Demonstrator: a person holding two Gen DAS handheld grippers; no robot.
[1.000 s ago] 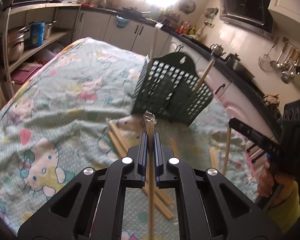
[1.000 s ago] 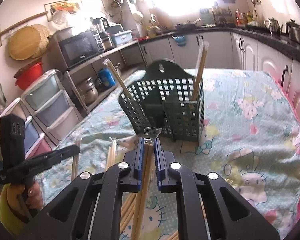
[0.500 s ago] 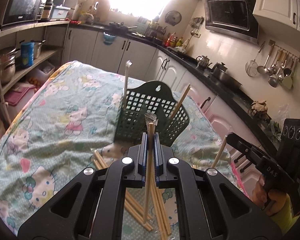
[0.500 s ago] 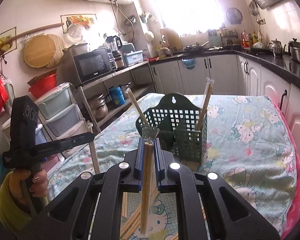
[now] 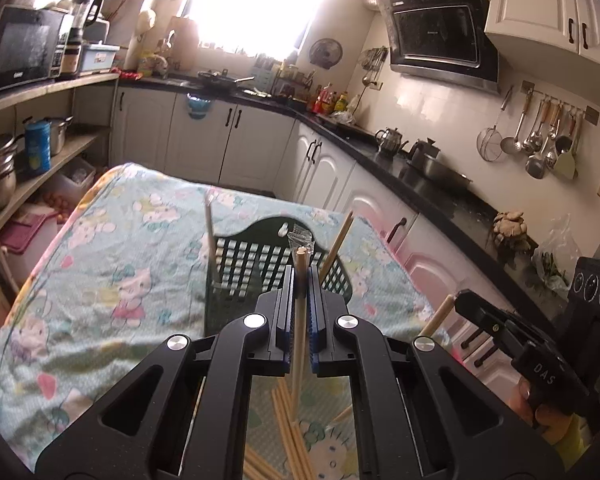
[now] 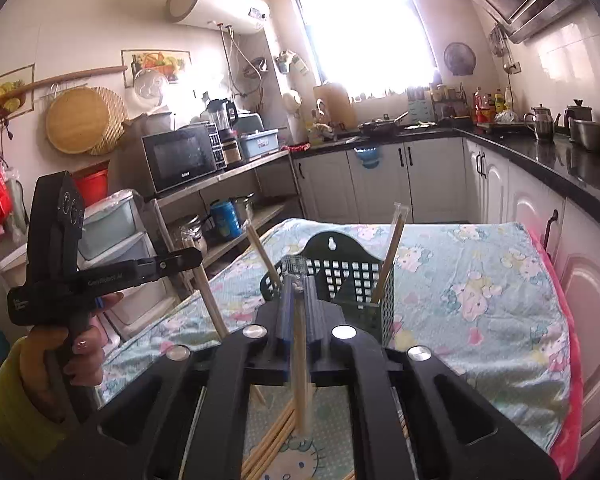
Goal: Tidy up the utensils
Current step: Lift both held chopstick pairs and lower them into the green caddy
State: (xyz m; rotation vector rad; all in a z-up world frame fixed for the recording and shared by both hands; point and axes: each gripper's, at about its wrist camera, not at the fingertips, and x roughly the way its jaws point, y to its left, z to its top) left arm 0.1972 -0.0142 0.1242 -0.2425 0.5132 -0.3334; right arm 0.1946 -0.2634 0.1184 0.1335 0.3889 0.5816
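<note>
Two wrapped wooden chopsticks (image 5: 209, 240) stand tilted in dark green perforated plastic caddy (image 5: 256, 264) | left gripper (image 5: 300, 280) pinches one chopstick (image 5: 299, 320), right gripper (image 6: 298, 296) pinches another (image 6: 299, 360) | versus earlier: both raised higher, caddy looks further | several loose chopsticks (image 5: 284, 420) before caddy on floral cloth (image 5: 100, 272), open room around.

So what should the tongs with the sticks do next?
Probably carry them forward and tip them into the green basket. Both the left tongs and right tongs are shut on wrapped chopsticks above the table, and two already stand in the basket.
</note>
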